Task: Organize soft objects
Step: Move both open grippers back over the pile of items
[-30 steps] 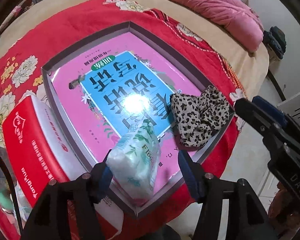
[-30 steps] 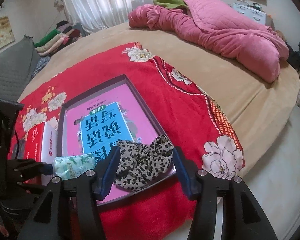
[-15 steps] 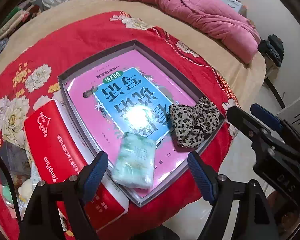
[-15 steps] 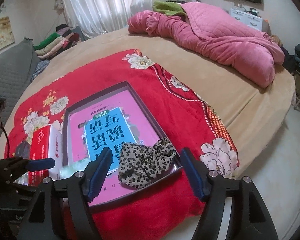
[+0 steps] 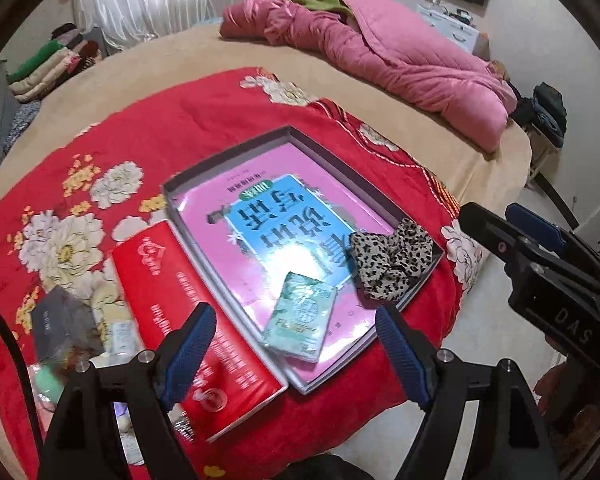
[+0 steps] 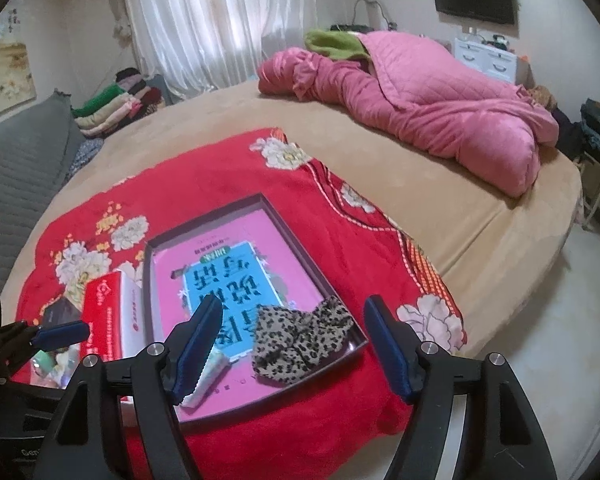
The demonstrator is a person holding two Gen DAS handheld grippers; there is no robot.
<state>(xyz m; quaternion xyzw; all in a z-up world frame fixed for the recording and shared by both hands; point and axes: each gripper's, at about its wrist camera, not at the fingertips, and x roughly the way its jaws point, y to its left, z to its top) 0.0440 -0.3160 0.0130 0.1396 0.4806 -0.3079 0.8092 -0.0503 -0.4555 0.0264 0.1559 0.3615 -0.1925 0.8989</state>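
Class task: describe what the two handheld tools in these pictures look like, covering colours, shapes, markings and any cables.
Each is a black plastic frame with two angled arms, silver screws, and long blue ribbed finger pads. The left tool shows this in its own view; the right tool matches, and its black body carries white letters "DAS" in the left view. A thin black cable curves beside the left tool.

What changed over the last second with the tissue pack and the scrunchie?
The left gripper let go of the tissue pack, now flat in the tray; the right gripper released the leopard scrunchie. Both jaws have just been opening, nothing between them, and both pulled back. Tray and red box stayed put.
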